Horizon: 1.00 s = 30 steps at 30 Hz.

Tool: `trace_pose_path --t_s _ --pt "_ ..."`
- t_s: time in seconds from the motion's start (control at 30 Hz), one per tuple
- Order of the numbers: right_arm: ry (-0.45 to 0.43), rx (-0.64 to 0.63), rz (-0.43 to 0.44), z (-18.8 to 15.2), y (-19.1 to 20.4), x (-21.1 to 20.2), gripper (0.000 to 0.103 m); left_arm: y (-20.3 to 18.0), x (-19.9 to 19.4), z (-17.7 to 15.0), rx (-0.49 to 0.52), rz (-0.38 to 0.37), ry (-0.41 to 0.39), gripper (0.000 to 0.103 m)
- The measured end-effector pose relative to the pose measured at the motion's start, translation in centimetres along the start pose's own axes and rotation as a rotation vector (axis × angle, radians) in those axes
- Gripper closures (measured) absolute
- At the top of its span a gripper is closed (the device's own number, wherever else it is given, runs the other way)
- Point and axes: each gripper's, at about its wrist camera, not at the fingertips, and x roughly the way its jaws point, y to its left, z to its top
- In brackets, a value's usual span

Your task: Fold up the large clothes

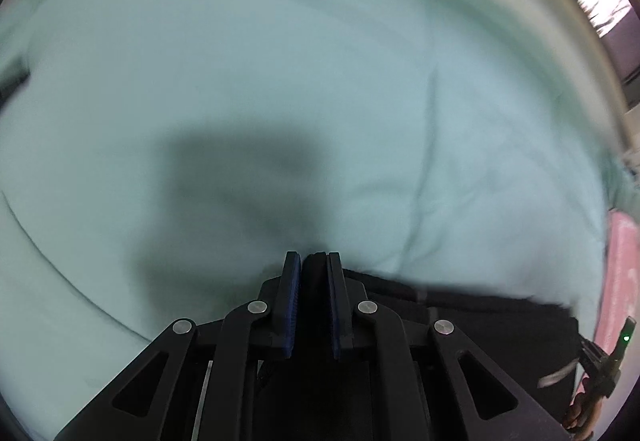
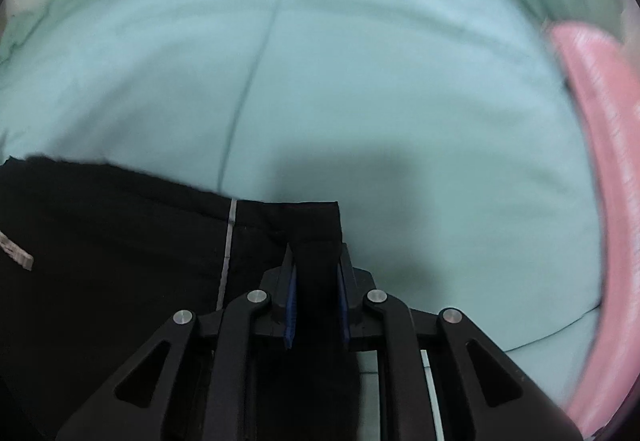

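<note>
Right wrist and left wrist views: both tools clamped on a black garment over a mint sheet

Right wrist view, nearest the lens: the right tool (image 2: 316, 253) has its 2 blue-padded fingers (image 2: 291, 305) drawn in tight on a corner fold of the black fabric garment with a thin white stripe (image 2: 120, 241). The cloth fills the gap between the pads and runs back under the tool body. From that pinched corner the garment spreads left across the lower left of the view, its upper edge slanting up toward the left rim. A small pale label sits near its far left. Beyond it lies the pale mint-green bed sheet (image 2: 360, 81), crossed by a long seam or crease, with the tool's shadow just ahead. A pink padded band (image 2: 608, 161) curves along the right rim, blurred.

Left wrist view, nearest the lens: the left tool (image 1: 314, 261) is closed almost completely, pads nearly meeting, with dark cloth gripped between the tips. The black garment (image 1: 480, 305) stretches right from it along the lower edge. The other handheld unit, showing a green light (image 1: 612, 353), is at the lower right. Ahead is the wrinkled mint sheet (image 1: 280, 61), heavily blurred, and bright windows (image 1: 604, 5) show at the top right.
</note>
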Motion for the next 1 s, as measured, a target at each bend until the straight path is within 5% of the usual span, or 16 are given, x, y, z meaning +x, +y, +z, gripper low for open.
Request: trace_pose_path --t_s 0.13,0.27,0.33,0.43,0.53,0.77,0.9,1.0 --pt "-0.003 0.034 0.007 0.5 -0.6 -0.9 0.077 0.3 -0.9 0.1 0.023 -0.03 -0.006 0.085" --pt "-0.088 0.086 0.086 0.1 -3.0 -6.2 0.066 2.0 -6.7 0.4 0.029 -0.091 -0.087 0.054" --pt "-0.15 0.095 0.113 -1.1 -3.4 -10.0 0.057 2.4 -10.4 -0.3 0.056 -0.072 -0.141 0.052" --pt "-0.202 0.067 0.177 -3.4 -1.8 -14.6 0.053 1.0 -14.9 -2.9 0.142 -0.093 -0.192 0.05" --pt "-0.173 0.01 0.253 -6.6 2.6 -16.5 0.053 -2.5 -16.8 -7.7 0.253 -0.192 -0.168 0.046" --pt "-0.082 -0.149 0.248 -12.1 10.5 -13.4 0.054 -10.8 -11.3 -19.1 0.431 -0.241 -0.028 0.046" --pt "-0.009 -0.218 0.176 -13.8 12.3 -8.2 0.053 -12.3 -3.7 -20.8 0.416 -0.134 0.055 0.042" --pt "-0.011 -0.224 0.148 -14.4 12.7 -6.4 0.053 -13.1 -2.0 -19.9 0.41 -0.083 0.081 0.041"
